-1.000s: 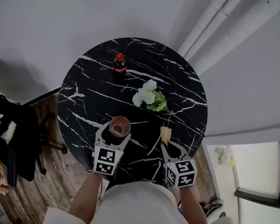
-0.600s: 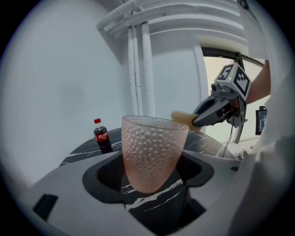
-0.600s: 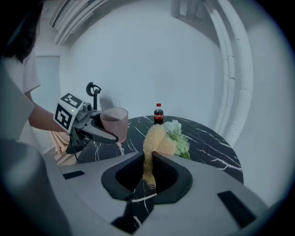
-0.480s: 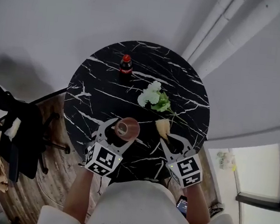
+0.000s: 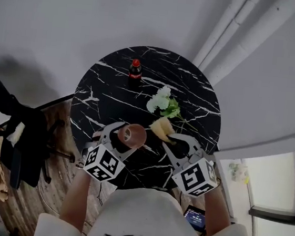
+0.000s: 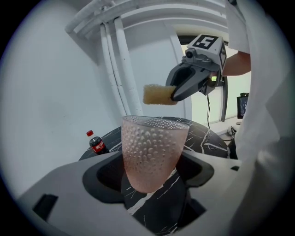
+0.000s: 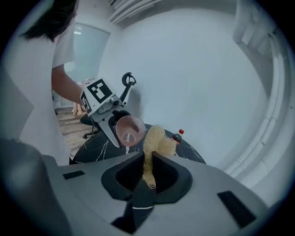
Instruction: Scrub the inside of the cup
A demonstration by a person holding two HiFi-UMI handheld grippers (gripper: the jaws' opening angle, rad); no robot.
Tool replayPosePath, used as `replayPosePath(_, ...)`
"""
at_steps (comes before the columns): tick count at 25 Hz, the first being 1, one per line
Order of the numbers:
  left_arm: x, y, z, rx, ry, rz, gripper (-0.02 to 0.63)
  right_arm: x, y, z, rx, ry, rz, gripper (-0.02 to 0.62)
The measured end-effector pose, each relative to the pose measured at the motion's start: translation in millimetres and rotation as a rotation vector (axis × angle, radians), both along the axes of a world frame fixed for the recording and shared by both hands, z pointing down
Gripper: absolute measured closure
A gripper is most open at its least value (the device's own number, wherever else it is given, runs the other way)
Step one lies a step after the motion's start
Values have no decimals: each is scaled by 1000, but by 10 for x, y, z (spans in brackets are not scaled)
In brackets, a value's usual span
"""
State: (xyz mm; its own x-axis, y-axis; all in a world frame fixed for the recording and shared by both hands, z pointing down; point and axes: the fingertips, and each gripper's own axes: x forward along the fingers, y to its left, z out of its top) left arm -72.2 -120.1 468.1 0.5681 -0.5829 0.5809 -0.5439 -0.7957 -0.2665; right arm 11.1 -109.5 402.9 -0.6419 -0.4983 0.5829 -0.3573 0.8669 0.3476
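Note:
My left gripper (image 5: 126,138) is shut on a pink dimpled cup (image 5: 131,134), held off the table and tipped, its mouth turned toward the right gripper. In the left gripper view the cup (image 6: 154,152) stands between the jaws (image 6: 150,177). My right gripper (image 5: 169,139) is shut on a yellow fibrous sponge (image 5: 162,127), which hangs just right of the cup's rim, apart from it. The right gripper view shows the sponge (image 7: 154,145) pinched between the pads and the cup (image 7: 130,131) open toward it. From the left gripper view the sponge (image 6: 159,94) hovers above the cup.
A round black marble table (image 5: 108,94) lies below, with a small cola bottle (image 5: 135,68) at its far side and a bunch of white flowers (image 5: 162,103) in the middle. A black office chair (image 5: 17,142) stands at the left. Wall pipes (image 5: 237,30) run at the right.
Both grippers have risen off the table and rolled. The cup has tipped onto its side, and the sponge has moved left, closer to the cup's mouth.

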Motion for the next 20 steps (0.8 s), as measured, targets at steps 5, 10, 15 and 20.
replayPosePath(5, 36, 36, 21, -43, -64, 70, 258, -158, 77, -76, 115, 154, -168, 538)
replayPosePath(10, 107, 56, 5, -119, -81, 139, 258, -218, 146, -26, 274, 377, -366, 538)
replayPosePath(15, 186, 104, 30, -209, -76, 221, 258, -259, 187, -14, 470, 595, -567, 538)
replayPosePath(20, 300, 199, 7, -295, -52, 304, 258, -314, 317, 60, 603, 728, -774, 538)
